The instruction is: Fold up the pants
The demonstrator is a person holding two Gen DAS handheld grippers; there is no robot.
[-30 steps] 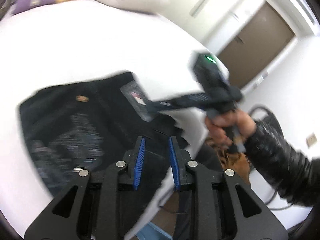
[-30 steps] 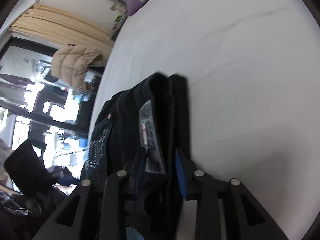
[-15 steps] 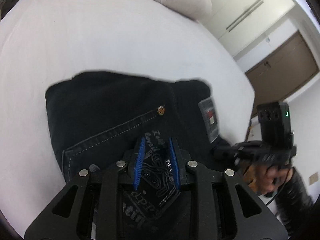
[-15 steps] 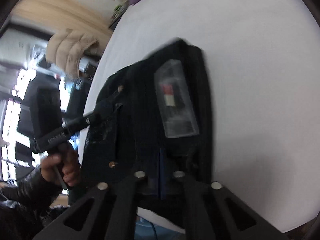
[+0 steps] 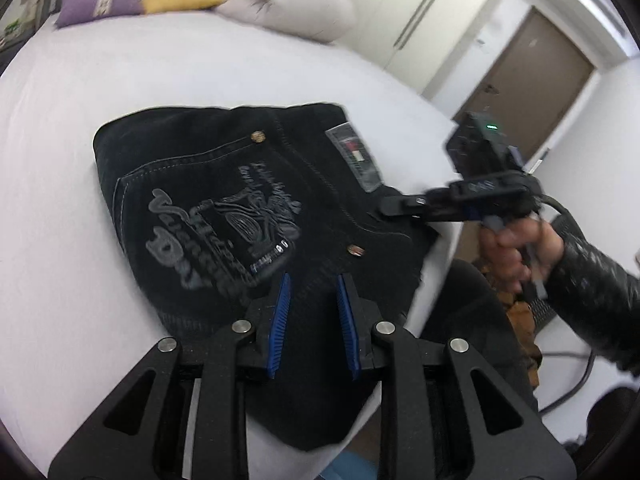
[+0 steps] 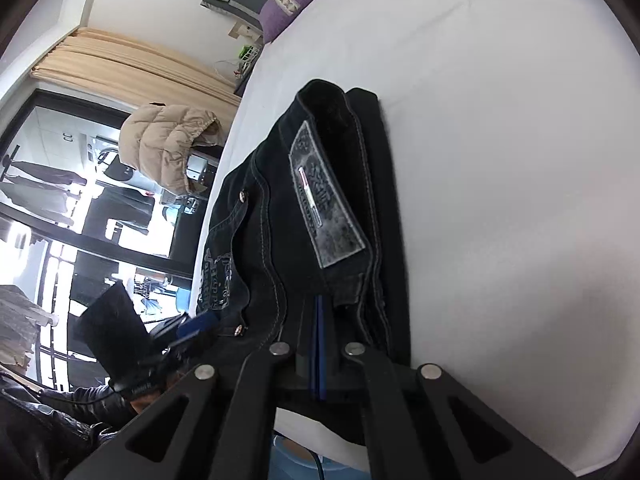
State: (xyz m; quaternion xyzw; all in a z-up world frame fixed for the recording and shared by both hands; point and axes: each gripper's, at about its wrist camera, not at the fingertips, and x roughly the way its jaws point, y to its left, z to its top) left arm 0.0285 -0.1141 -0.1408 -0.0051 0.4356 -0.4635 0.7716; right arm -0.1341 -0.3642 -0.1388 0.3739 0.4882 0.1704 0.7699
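Observation:
Black jeans [image 5: 240, 208] lie folded into a compact stack near the front edge of a white bed [image 5: 80, 80], back pocket print and waist patch facing up. They also show in the right wrist view [image 6: 320, 220]. My left gripper [image 5: 314, 304] is open just above the near edge of the stack, holding nothing. My right gripper [image 6: 318, 332] is shut at the waistband end of the jeans; its blue pads meet with no cloth visibly between them. It shows in the left wrist view [image 5: 404, 202], tips at the stack's right edge.
Purple and yellow pillows [image 5: 132, 0] and a white duvet [image 5: 292, 4] lie at the bed's head. A brown door [image 5: 532, 80] stands beyond the bed. A beige puffer jacket [image 6: 168, 140] hangs by the window and curtain [image 6: 132, 64].
My right gripper has closed since a second ago, when its jaws stood open around the waistband. My left gripper has drawn back from the pocket print to the near edge. The jeans have settled flat.

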